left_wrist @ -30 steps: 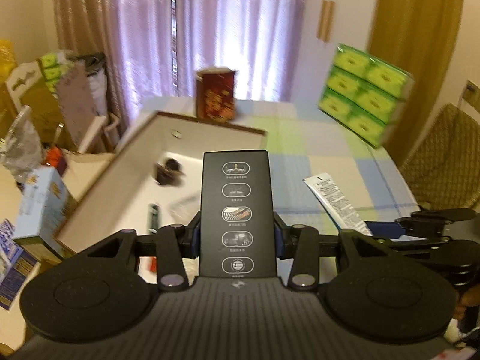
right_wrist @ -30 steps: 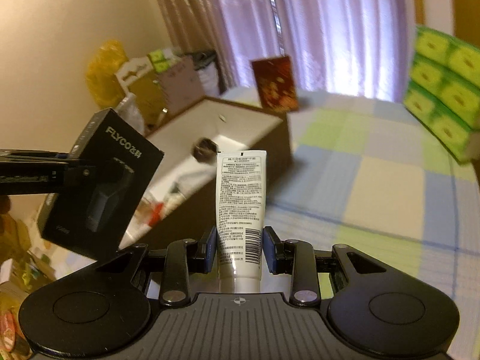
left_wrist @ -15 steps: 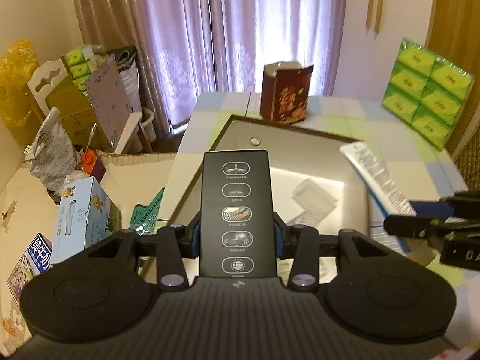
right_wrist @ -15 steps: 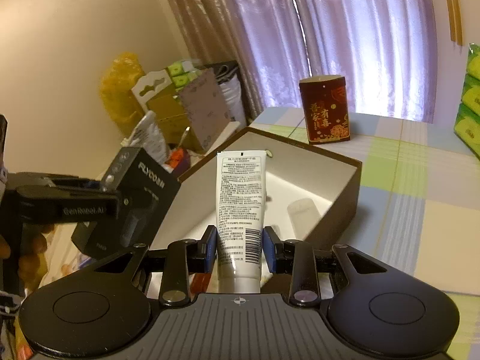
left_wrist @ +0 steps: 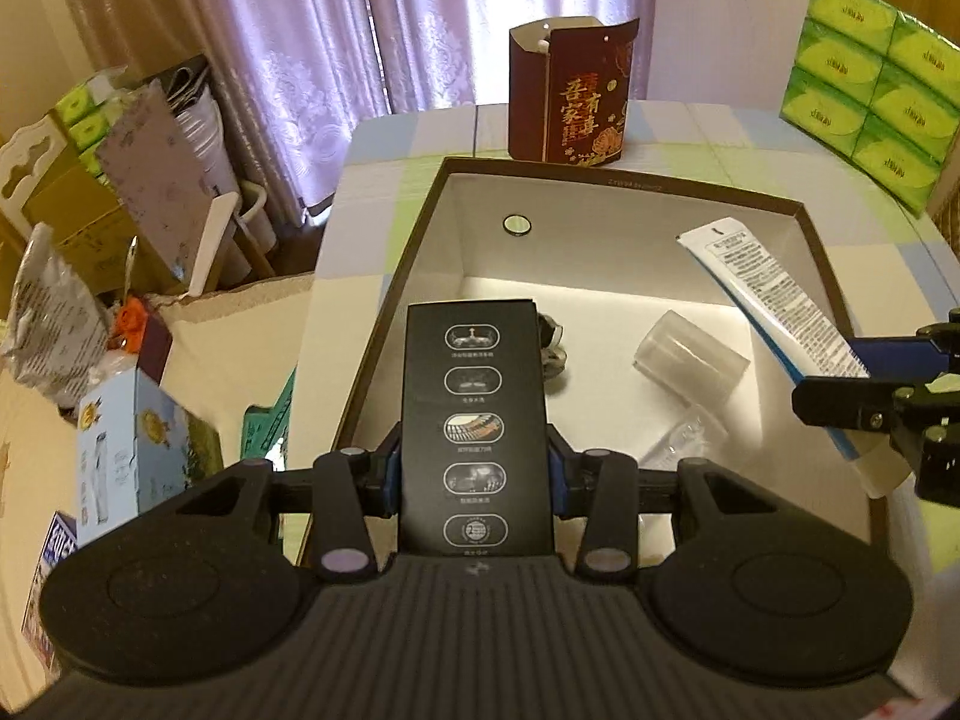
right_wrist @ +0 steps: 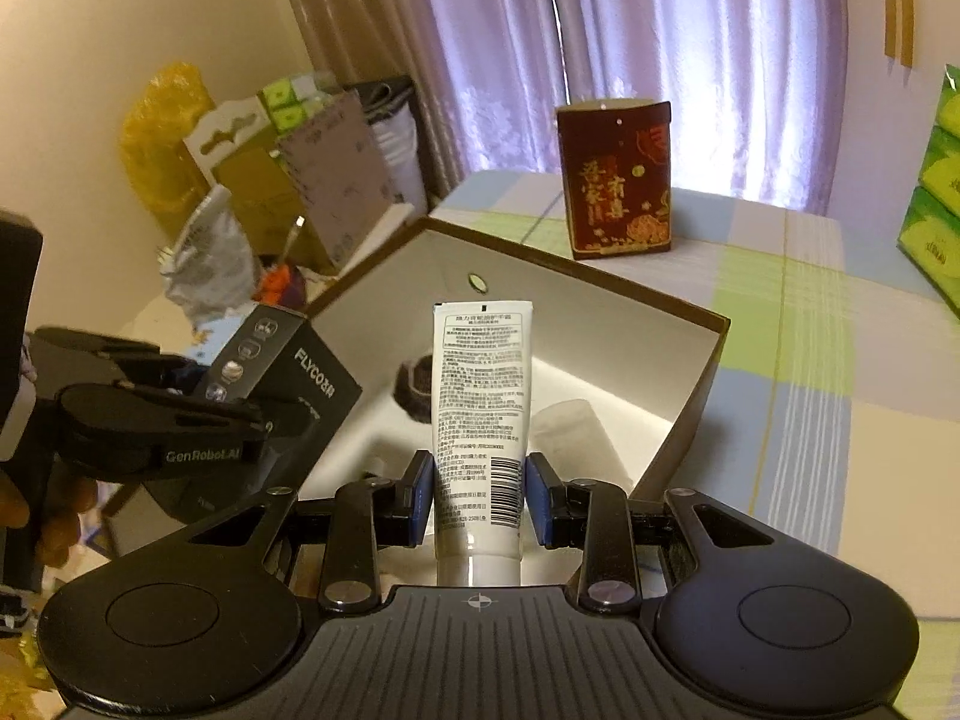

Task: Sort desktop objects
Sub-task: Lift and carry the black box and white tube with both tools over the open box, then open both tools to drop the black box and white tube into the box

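A: What have the claws got?

B: The left gripper [left_wrist: 474, 471] is clamped on a black box [left_wrist: 477, 426]; the right gripper [right_wrist: 478, 495] is clamped on a white tube [right_wrist: 480, 414]. Both pairs of jaws are narrow, pads pressed to the sides.

A: And where are they?

B: Both hang over the open carton [left_wrist: 807, 222], box at its left side, tube at its right.

A: How far along?

B: Inside the carton lie a clear cup [left_wrist: 690, 360] and a dark object [left_wrist: 552, 348]. I'd say these two items still need setting down. The red box [left_wrist: 570, 99] stands just behind the carton.
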### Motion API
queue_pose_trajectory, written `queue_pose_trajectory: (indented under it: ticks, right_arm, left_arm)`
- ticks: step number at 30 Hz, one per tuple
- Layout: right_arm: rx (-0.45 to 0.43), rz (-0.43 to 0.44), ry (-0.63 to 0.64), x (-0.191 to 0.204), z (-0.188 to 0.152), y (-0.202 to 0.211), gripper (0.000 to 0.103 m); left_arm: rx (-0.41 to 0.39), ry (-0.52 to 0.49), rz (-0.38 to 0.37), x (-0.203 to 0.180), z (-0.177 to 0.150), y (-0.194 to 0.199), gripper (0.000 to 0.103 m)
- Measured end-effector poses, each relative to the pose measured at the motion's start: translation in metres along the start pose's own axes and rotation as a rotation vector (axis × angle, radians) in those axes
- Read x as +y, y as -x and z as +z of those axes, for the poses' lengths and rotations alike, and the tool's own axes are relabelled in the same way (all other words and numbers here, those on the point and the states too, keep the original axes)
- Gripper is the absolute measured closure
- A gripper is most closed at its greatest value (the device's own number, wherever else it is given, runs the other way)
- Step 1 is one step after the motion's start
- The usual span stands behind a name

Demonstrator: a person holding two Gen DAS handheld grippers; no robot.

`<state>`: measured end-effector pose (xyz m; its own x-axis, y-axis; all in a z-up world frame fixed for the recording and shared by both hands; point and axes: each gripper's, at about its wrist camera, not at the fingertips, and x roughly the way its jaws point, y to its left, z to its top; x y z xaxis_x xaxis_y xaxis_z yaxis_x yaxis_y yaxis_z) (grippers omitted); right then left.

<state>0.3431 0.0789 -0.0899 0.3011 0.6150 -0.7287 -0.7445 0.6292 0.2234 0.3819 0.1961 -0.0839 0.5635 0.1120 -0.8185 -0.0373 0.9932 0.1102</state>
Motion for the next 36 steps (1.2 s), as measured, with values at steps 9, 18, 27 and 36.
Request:
queue_pose_trajectory:
  ticks: [9, 18, 27, 36]
  right_arm:
    - [0.045, -0.058, 0.051, 0.0, 0.014, -0.041, 0.073]
    - [0.098, -0.082, 0.104, -0.006, 0.021, -0.075, 0.073]
    - [0.129, -0.092, 0.134, -0.009, 0.015, -0.087, 0.073]
    - [0.128, -0.075, 0.164, -0.007, 0.016, -0.095, 0.073]
  left_arm:
    - [0.013, -0.057, -0.02, -0.006, 0.024, -0.041, 0.064]
    - [0.019, -0.092, 0.007, -0.007, 0.036, -0.064, 0.062]
    - [-0.011, -0.089, -0.008, -0.002, 0.039, -0.06, 0.055]
    - [0.01, -0.061, -0.013, 0.0, 0.036, -0.06, 0.055]
